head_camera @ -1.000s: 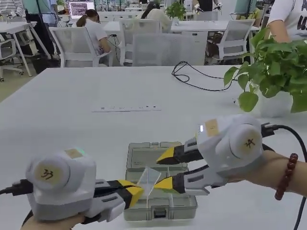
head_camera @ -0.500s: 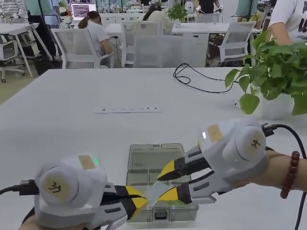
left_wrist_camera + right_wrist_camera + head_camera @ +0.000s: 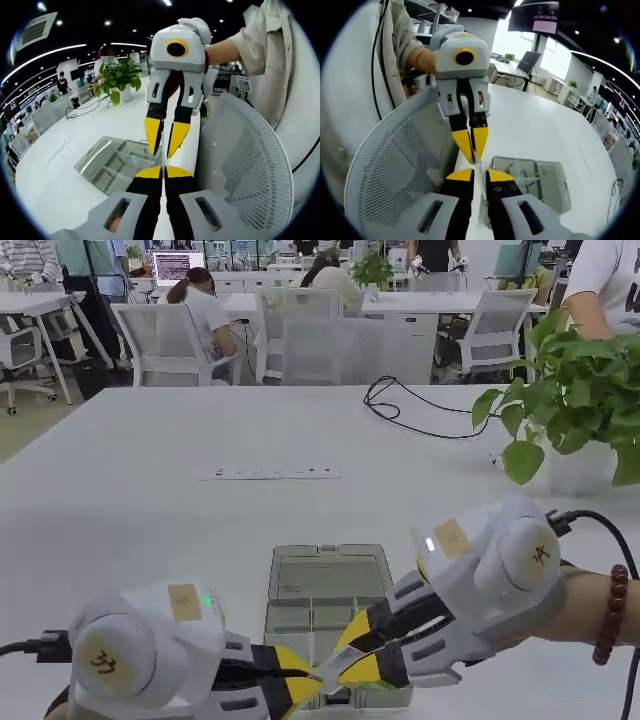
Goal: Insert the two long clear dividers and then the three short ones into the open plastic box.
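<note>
The open clear plastic box (image 3: 276, 585) lies on the white table just ahead of both grippers; it is also in the left gripper view (image 3: 107, 162) and the right gripper view (image 3: 542, 176). My left gripper (image 3: 300, 686), low on the left, is shut on a small clear divider (image 3: 328, 668) held above the box's near edge. My right gripper (image 3: 352, 650) comes in from the right, its yellow tips a narrow gap apart on either side of the divider's other end. The two grippers face each other tip to tip: left (image 3: 163, 171) under right (image 3: 162, 154), and right (image 3: 480, 175) under left (image 3: 473, 160).
A potted plant (image 3: 580, 390) stands at the right of the table, and a black cable (image 3: 420, 408) lies behind it. A white strip (image 3: 268, 472) lies mid-table. A white mesh chair (image 3: 245, 165) is close behind the grippers. Chairs and seated people fill the background.
The right gripper's jaws have narrowed from wide open to a small gap around the divider. Both grippers and the divider have sunk toward the box's near edge.
</note>
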